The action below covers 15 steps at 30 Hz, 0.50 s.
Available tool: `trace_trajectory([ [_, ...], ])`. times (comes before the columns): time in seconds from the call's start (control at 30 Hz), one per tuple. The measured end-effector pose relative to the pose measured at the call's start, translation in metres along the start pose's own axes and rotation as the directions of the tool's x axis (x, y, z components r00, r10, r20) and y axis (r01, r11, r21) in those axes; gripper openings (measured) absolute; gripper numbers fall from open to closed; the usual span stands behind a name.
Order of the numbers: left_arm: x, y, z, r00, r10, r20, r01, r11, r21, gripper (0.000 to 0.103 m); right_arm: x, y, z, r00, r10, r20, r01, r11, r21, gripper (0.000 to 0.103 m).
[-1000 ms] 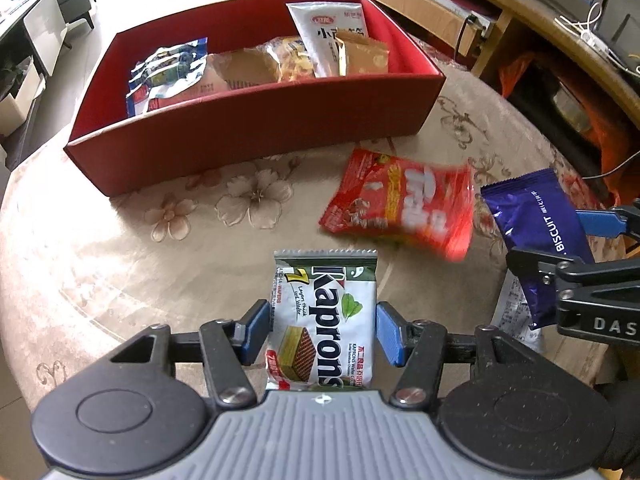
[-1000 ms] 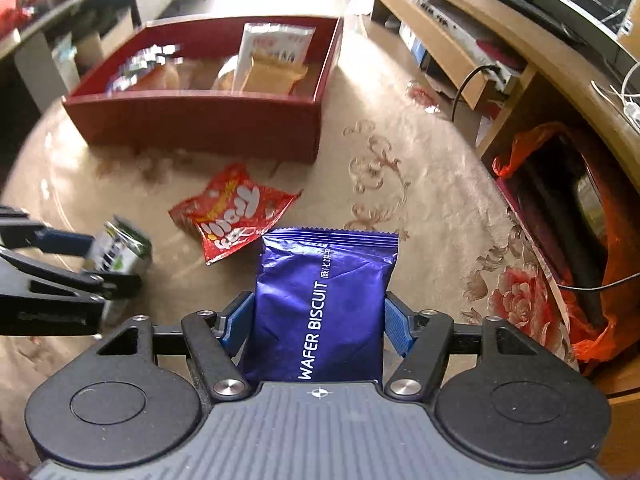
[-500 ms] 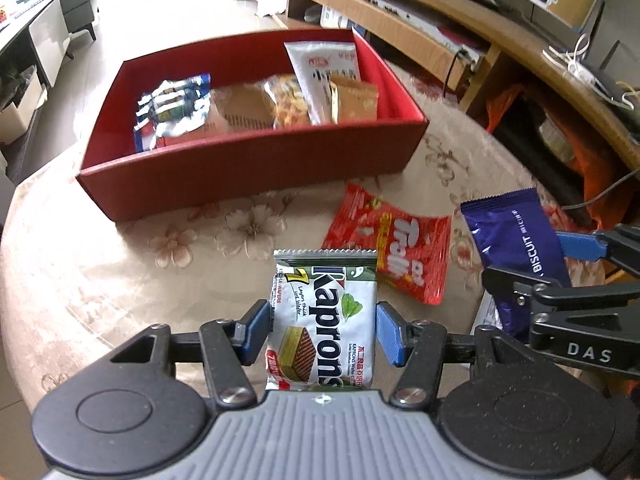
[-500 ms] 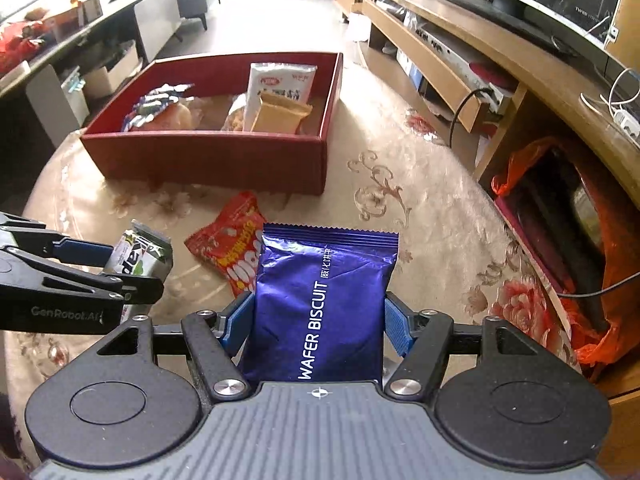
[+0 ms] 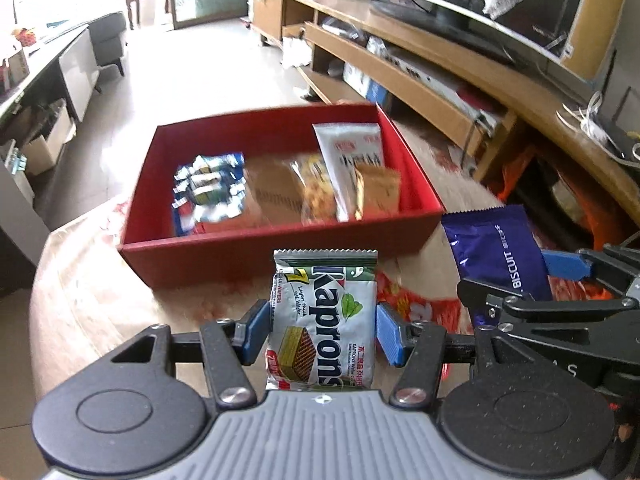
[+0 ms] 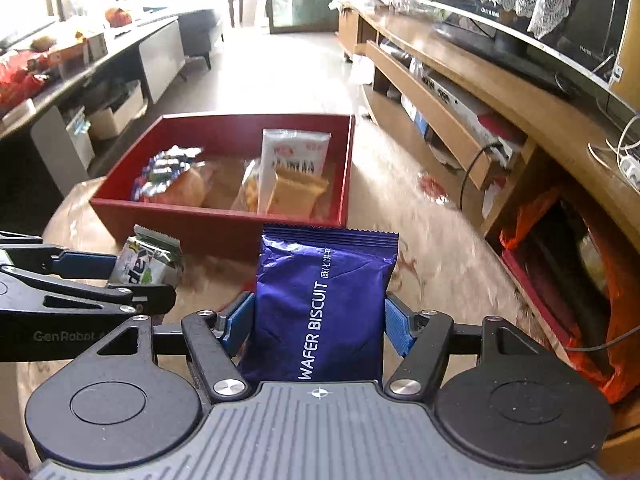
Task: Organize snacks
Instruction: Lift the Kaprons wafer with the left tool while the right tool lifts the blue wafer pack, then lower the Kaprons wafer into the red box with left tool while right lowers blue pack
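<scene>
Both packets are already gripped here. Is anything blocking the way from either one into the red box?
Nothing visible does. The Kaprons wafer packet in the left gripper and the purple wafer biscuit packet in the right gripper face the red box; only its near wall lies ahead, and its front interior looks open.

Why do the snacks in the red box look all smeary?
Left wrist view: the red box and its packets are motion-blurred, while the Kaprons packet in the left gripper stays sharp. Right wrist view: the tablecloth smears, the blue wafer packet in the right gripper is crisp; the window area glares white.
</scene>
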<state>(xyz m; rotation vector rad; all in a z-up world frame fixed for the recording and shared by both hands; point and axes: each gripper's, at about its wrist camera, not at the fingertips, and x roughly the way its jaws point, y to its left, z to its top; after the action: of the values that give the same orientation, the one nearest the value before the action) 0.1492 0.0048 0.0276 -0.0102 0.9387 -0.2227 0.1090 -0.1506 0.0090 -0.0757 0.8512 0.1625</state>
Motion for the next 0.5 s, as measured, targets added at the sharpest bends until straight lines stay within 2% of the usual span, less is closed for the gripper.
trace_trajectory([
  [0.5,0.009,0.027,0.060,0.993,0.075,0.091,-0.066,0.993,-0.100,0.055,0.022,0.004,0.058,0.995,0.030,0.098,-0.034,0.999,0.033,0.073],
])
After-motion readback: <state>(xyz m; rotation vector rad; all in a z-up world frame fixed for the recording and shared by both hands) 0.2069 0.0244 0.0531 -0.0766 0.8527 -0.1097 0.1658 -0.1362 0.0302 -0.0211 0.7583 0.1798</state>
